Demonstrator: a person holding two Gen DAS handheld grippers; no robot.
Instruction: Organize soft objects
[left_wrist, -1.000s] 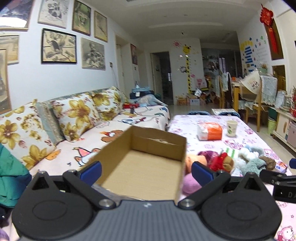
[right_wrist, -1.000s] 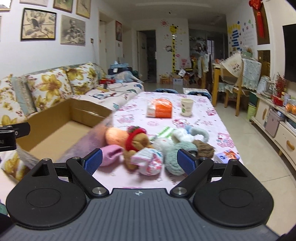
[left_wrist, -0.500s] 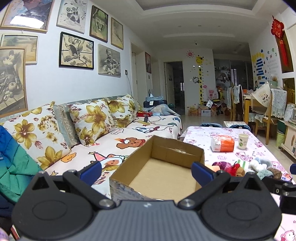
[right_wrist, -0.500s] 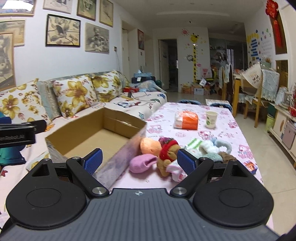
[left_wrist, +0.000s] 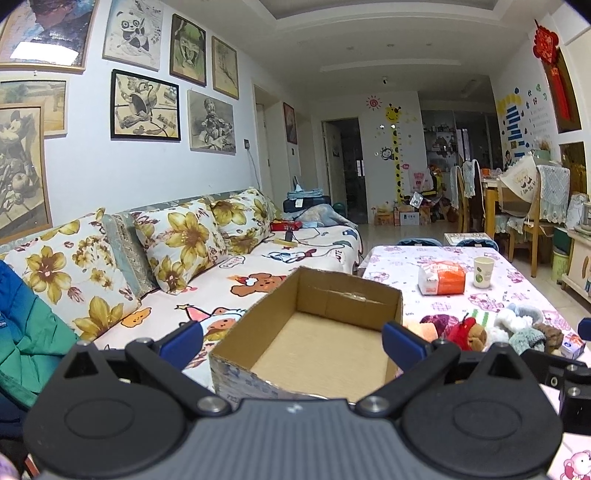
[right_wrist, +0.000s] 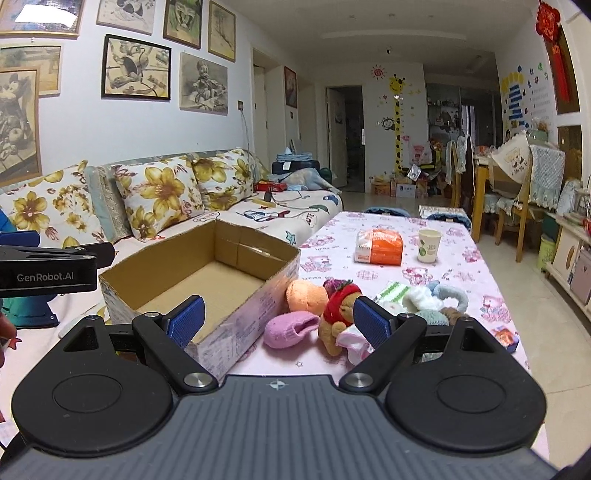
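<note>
An open empty cardboard box stands at the near left of the pink-patterned table. Right of it lies a pile of soft things: a pink knit piece, an orange plush, a bear in a red hat, white and teal-grey knit pieces. My left gripper is open and empty, held above the box's near edge. My right gripper is open and empty, above the box's right wall and the pink piece.
An orange-and-white tissue pack and a paper cup stand farther back on the table. A sofa with floral cushions runs along the left. A small printed box lies at the table's right edge. Chairs stand beyond.
Both grippers have pulled back and risen; the box and soft pile now look farther and lower in both views. Nothing on the table has moved. Both stay open.
</note>
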